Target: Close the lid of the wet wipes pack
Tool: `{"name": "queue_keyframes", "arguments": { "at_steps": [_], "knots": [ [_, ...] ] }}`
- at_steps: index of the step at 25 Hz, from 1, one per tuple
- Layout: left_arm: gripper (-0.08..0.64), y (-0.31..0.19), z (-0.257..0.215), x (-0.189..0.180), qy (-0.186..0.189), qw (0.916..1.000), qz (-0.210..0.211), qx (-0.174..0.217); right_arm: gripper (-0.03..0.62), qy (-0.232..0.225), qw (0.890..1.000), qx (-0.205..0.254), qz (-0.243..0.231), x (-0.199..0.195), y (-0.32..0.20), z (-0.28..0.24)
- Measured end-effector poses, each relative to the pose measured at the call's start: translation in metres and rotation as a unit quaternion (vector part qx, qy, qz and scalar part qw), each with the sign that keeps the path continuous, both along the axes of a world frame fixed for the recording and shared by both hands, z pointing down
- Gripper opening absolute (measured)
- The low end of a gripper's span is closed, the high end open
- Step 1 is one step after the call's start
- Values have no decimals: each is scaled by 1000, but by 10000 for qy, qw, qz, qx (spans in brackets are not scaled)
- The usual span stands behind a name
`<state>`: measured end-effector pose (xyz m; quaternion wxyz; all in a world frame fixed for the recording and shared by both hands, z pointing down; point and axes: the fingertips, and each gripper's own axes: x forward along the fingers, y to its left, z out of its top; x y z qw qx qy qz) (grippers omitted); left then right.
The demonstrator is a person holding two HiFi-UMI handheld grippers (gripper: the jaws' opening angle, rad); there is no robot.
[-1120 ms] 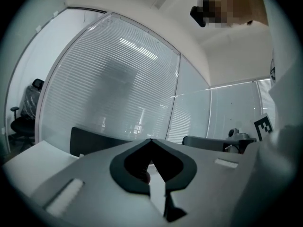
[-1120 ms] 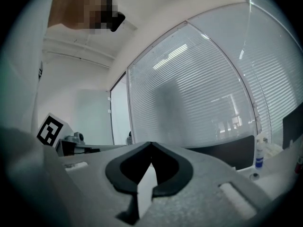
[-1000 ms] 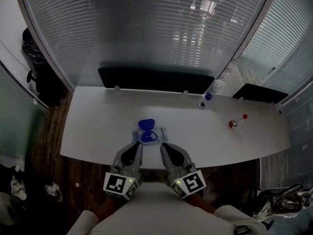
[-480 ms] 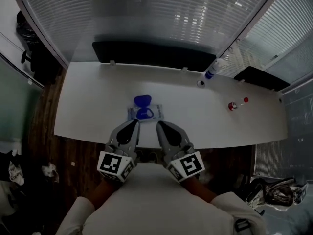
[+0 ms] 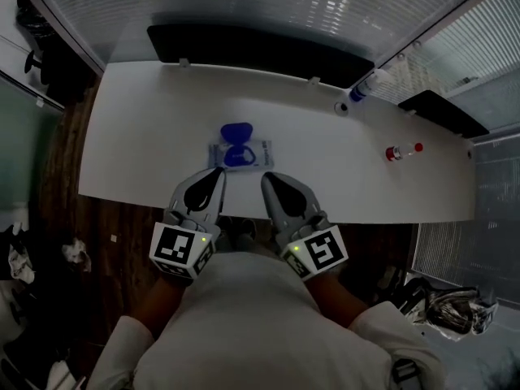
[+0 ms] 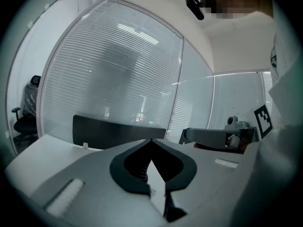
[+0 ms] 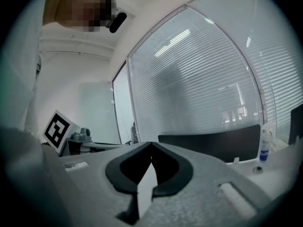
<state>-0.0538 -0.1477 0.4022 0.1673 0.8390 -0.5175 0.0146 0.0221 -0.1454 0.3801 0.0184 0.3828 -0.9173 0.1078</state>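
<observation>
One long white table (image 5: 341, 177) fills the head view. Both tongs, the left gripper (image 5: 216, 174) and the right gripper (image 5: 268, 179), hang at its near edge, jaws pressed together with nothing between them. Just beyond their tips lies the wet wipes pack (image 5: 245, 154), its blue lid (image 5: 236, 131) flipped open toward the far side. A tip pushing too low would likely slide the light pack rather than fold the lid.

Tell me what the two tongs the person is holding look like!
The left tongs and right tongs are grey, with curved shells that narrow to a point and a dark lining inside. Each carries a white cube printed with black square markers, and a small green light glows on it. The person's sleeves are light-coloured.
</observation>
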Motion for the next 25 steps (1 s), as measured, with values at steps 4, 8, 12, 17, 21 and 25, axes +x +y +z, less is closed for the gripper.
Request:
{"name": "queue_keyframes", "arguments": {
  "at_steps": [4, 8, 12, 17, 21, 25],
  "knots": [
    [0, -6, 10, -3, -57, 9998, -87, -140, 0, 142, 9999, -16, -81, -6, -10, 9],
    [0, -14, 35, -6, -204, 9992, -83, -339, 0, 268, 9995, -67, -151, -12, -23, 19],
    [0, -24, 64, -12, -411, 9976, -70, -551, 0, 517, 9983, -114, -251, -18, -38, 44],
    [0, -36, 103, -17, -590, 9942, -27, -898, 0, 892, 9951, -334, -279, -20, -58, 89],
    [0, -45, 140, -17, -639, 9897, 17, -1279, 0, 1242, 9904, -448, -408, -21, -73, 123],
    [0, -52, 179, -15, -780, 9842, 70, -1589, 0, 1604, 9843, -488, -555, -19, -92, 160]
  ]
}}
